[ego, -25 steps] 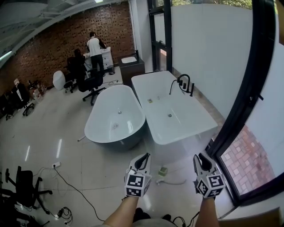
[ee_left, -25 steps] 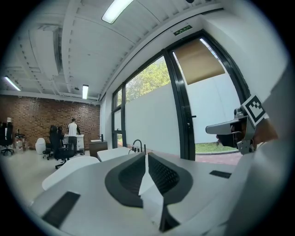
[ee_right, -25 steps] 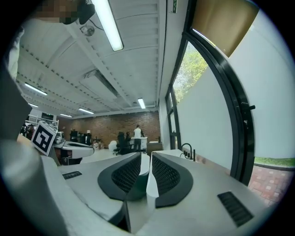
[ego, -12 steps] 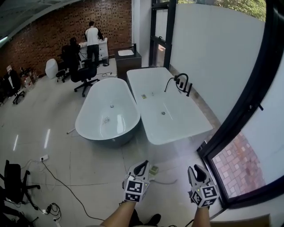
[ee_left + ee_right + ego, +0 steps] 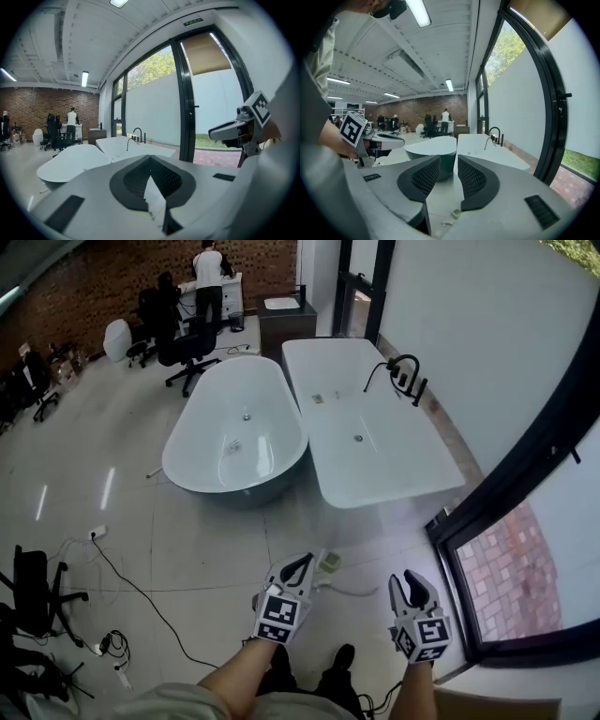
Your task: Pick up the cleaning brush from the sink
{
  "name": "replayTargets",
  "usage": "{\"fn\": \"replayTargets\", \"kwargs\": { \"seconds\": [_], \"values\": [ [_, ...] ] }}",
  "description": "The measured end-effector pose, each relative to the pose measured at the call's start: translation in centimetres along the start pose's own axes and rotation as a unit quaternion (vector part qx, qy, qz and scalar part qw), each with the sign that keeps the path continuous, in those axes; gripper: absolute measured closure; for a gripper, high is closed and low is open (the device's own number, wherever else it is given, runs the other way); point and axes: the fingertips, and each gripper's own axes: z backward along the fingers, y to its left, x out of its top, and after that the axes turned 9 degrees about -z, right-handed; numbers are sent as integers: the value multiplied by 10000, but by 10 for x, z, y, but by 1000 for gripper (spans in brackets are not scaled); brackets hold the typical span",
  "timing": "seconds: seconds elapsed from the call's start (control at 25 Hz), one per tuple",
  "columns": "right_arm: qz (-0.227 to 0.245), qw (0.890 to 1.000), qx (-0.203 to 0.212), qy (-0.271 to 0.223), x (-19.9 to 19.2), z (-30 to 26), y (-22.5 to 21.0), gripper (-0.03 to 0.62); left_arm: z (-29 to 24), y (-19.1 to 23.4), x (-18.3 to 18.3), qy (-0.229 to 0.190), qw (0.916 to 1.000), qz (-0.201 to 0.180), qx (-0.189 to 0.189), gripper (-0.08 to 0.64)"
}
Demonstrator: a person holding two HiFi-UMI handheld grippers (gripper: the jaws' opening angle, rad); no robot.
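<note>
Two grey plastic claws hang low over the glossy tiled floor, well short of the long white rectangular bathtub (image 5: 375, 442). They look merely carried, I'd say, since nothing worth grasping is near. The left gripper (image 5: 300, 568) has its ribbed black pads together on nothing. The right gripper (image 5: 412, 584) is opening, with only floor between its jaws. A smooth oval tub (image 5: 234, 442) touches that bathtub's left side. Beyond the bathtub's far end sits a shallow white sink (image 5: 279, 304) on a dark cabinet. The cleaning brush is presumably there, too small to see.
</note>
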Motion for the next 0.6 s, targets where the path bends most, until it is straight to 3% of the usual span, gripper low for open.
{"fn": "replayTargets", "kwargs": {
  "seconds": [0.2, 0.4, 0.6],
  "values": [
    [69, 9984, 486, 279, -23, -25, -39, 499, -41, -37, 5, 208, 9998, -33, -68, 511],
    [581, 9900, 1013, 796, -54, -49, -66, 498, -72, -65, 2, 272, 9994, 6, 214, 511],
    [678, 9826, 1244, 1199, -108, -81, -85, 480, -105, -65, -34, 176, 9991, 115, 365, 551]
  ]
}}
